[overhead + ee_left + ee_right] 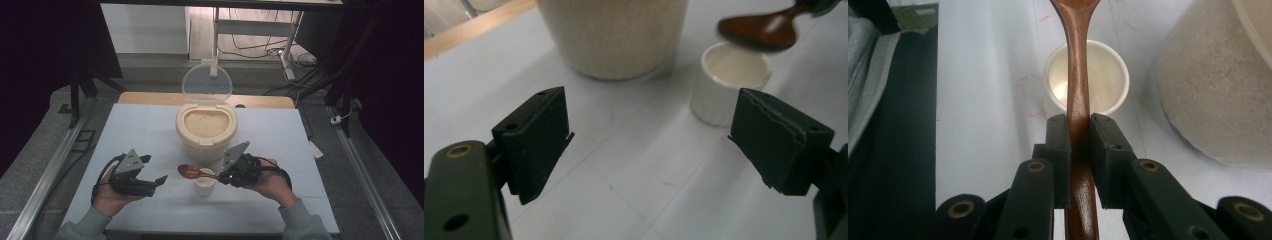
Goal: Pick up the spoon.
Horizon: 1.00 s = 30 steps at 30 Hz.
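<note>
A lab-like recording room is showing here: a white counter [150, 130] is standing on grey floor between metal rails [45, 170], with dark curtains [45, 45] hanging at both sides and loose cables [255, 47] trailing beyond its far edge

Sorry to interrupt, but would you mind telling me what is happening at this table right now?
A person is working with two hand-held grippers. The right gripper is clamped on the handle of a brown wooden spoon, holding it over a small white cup. The left gripper is open and empty, facing the cup. Behind the cup stands a cream container of rice with its clear lid flipped up.
</note>
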Available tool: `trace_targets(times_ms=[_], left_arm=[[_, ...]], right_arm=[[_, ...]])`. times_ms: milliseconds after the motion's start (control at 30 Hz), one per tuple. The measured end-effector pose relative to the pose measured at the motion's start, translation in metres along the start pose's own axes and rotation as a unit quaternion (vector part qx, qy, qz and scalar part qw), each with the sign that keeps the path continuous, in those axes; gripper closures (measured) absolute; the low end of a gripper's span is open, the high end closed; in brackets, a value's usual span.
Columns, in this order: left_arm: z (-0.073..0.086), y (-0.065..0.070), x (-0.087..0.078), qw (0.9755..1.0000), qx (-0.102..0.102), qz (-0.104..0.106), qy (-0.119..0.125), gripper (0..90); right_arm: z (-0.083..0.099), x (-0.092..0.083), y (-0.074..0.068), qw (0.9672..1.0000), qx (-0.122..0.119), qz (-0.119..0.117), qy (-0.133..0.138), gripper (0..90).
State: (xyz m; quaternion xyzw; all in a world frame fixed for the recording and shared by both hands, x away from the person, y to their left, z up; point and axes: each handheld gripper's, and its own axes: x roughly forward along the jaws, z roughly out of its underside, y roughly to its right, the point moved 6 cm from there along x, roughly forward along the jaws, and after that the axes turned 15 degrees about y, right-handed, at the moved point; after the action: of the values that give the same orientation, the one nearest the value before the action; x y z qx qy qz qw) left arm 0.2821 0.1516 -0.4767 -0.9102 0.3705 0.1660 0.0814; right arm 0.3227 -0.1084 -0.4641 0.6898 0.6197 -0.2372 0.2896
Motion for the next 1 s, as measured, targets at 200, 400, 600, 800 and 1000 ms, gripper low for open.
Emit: trace_targets(times_ms=[200,400,600,800,1000], left_arm=[[-0.017,0.01,0.008,0.9998,0.011,0.017,0.005,15.7],[-0.033,0.021,0.019,0.999,0.023,0.036,0.011,16.4],[-0.042,0.037,0.035,0.9975,0.043,0.055,-0.005,18.3],[-0.045,0.049,0.044,0.9947,0.064,0.075,-0.027,21.2],[-0.046,0.059,0.053,0.9897,0.081,0.1,-0.064,25.9]], right_arm=[[-0.001,0.002,0.0,1.0,0.0,0.0,0.004,78.4],[-0.003,0.003,-0.001,1.0,-0.001,-0.001,0.005,78.4],[-0.004,0.006,-0.002,1.0,-0.006,-0.001,0.005,78.4],[-0.005,0.008,-0.003,0.9999,-0.012,0.007,-0.003,78.4],[-0.008,0.012,-0.005,0.9995,-0.029,0.013,-0.01,78.4]])
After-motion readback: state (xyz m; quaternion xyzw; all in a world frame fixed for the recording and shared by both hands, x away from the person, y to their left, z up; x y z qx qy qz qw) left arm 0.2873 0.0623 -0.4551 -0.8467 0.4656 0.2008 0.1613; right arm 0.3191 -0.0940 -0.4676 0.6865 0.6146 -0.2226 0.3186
